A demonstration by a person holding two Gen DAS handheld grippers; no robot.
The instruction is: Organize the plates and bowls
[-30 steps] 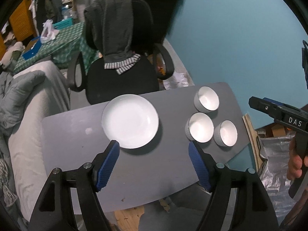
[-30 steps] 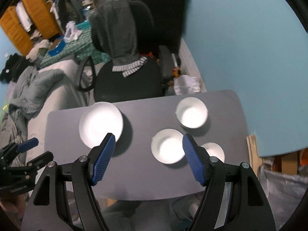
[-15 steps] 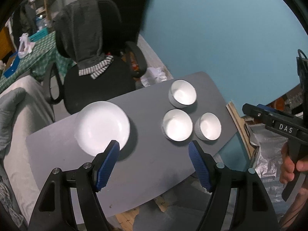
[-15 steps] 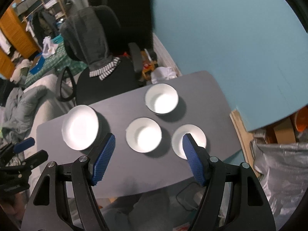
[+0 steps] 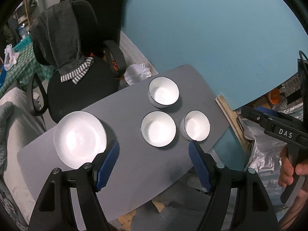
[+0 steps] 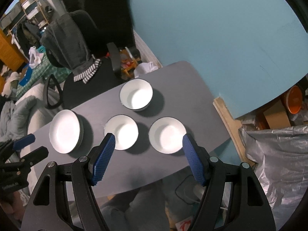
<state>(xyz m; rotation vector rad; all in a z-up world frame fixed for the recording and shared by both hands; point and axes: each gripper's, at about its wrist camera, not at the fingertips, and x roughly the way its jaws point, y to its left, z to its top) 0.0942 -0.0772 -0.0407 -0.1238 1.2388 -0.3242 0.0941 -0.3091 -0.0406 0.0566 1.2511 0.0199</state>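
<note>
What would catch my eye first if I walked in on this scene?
Four white dishes on a grey table: a plate toward the left and three bowls clustered to its right, all empty. In the foreground of each view, a black tool with blue pads stands open above the table, holding nothing. Behind the table, a black office chair draped with a grey towel stands before a teal wall.

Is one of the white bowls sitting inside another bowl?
No, the three bowls sit apart on the grey table, none nested.
</note>
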